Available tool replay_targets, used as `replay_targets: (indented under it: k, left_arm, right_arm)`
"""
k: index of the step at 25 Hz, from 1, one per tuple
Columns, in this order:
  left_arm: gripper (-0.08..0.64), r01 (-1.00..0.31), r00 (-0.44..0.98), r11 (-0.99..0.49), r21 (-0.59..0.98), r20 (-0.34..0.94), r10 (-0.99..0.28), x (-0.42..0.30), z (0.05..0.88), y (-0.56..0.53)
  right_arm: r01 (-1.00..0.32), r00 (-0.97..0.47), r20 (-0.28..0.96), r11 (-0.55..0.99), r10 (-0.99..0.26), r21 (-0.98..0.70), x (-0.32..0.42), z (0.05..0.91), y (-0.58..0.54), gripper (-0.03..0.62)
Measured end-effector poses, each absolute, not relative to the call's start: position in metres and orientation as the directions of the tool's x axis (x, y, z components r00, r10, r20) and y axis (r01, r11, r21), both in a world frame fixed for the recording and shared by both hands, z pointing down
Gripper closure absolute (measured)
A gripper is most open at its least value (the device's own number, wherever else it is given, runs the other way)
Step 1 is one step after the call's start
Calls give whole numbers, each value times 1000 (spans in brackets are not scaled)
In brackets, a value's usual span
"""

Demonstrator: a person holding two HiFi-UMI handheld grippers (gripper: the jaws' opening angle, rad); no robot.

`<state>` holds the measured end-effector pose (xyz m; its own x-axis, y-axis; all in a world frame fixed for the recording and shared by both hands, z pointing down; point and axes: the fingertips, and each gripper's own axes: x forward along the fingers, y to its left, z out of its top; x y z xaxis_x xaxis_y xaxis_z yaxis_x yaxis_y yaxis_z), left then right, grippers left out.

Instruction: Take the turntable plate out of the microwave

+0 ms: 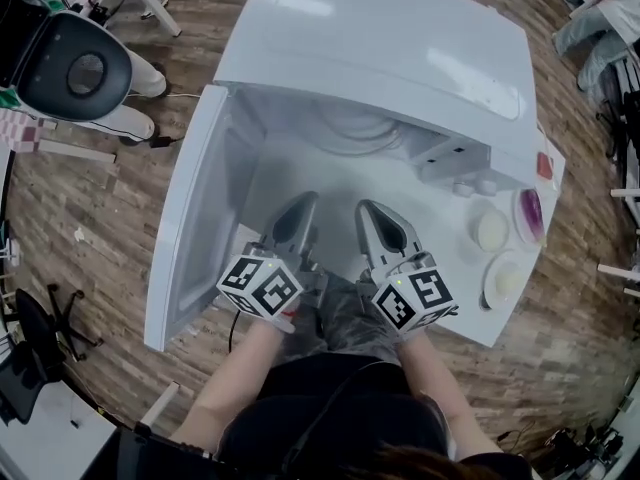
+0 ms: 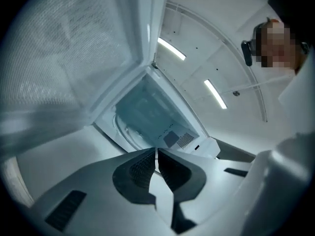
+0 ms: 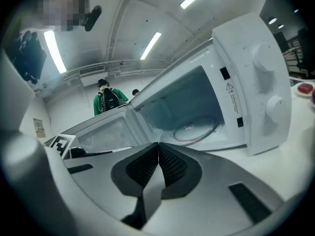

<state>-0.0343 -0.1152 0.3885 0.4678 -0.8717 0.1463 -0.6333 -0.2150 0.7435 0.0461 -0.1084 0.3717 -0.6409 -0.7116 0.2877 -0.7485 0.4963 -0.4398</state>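
— What stands ahead of the jaws?
— The microwave [image 1: 380, 58], its door [image 1: 190, 238] swung wide. The turntable plate [image 3: 197, 129] lies on the cavity floor, beyond both sets of jaw tips, and nothing touches it.
— And the grippers?
— The left gripper [image 2: 156, 154] and the right gripper [image 3: 158, 146] each have their jaws pressed together, with nothing between them.

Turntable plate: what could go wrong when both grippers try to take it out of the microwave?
1. The left gripper and right gripper are both shut; unless opened, they may only push the turntable plate.
2. The plate lies flat in the microwave, so its rim could slip.
3. The open door stands close on the left, small dishes on the right; either could be bumped.
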Motion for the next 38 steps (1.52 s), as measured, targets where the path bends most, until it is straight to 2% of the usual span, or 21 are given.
replay_targets:
  k: [8, 15, 19, 29, 38]
  left_arm:
    - [546, -487, 461, -123, 865, 135, -877, -38, 414, -137]
    - [546, -368, 452, -70, 927, 113, -885, -42, 428, -149]
    - [546, -328, 453, -61, 943, 101, -886, -44, 430, -154]
    - [545, -244, 446, -7, 970, 106, -889, -43, 445, -166]
    - [526, -168, 443, 41, 985, 112, -890, -37, 453, -167]
  right_arm:
    - [-708, -624, 309, 353, -718, -612, 50, 401, -138, 572]
    - [-584, -600, 282, 169, -748, -794, 56, 420, -164, 567]
    - [-467, -603, 244, 88, -760, -880, 55, 424, -182, 491]
    - [-295, -562, 244, -84, -790, -952, 58, 442, -197, 474]
    - [-227, -511, 248, -149, -823, -963, 64, 452, -214, 476]
